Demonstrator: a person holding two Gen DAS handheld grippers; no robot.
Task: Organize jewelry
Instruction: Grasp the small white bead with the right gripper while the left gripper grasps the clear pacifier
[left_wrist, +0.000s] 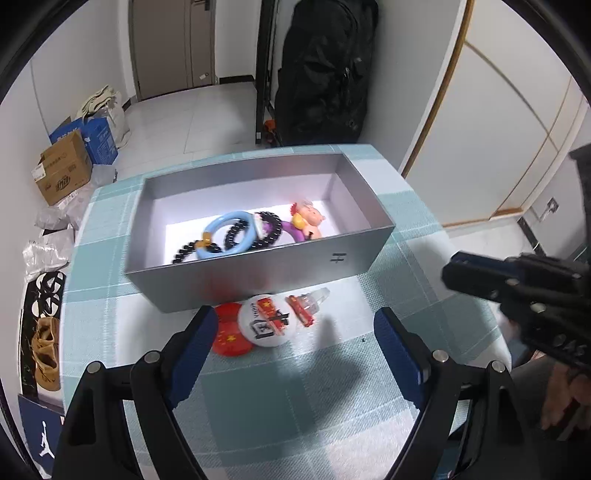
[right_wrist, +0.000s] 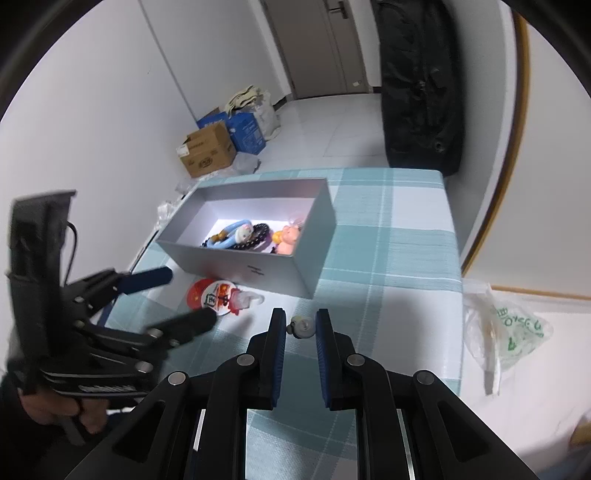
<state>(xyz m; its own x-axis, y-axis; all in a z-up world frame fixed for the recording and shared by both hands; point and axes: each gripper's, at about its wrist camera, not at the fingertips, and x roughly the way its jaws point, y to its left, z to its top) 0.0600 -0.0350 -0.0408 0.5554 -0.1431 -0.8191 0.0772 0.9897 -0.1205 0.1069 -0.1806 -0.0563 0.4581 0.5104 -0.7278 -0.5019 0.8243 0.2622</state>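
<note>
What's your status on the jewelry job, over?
Left hand-held gripper open, empty, over badges. Right hand-held gripper shut on small pale charm. Box already holds bracelets. Nothing blocking.

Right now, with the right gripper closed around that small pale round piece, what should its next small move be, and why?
Probably carry the right gripper toward the open grey box until it is above the opening. Its pads appear shut on the small pale round piece, which is still outside the box, while the blue bangle and dark beads already lie inside.
</note>
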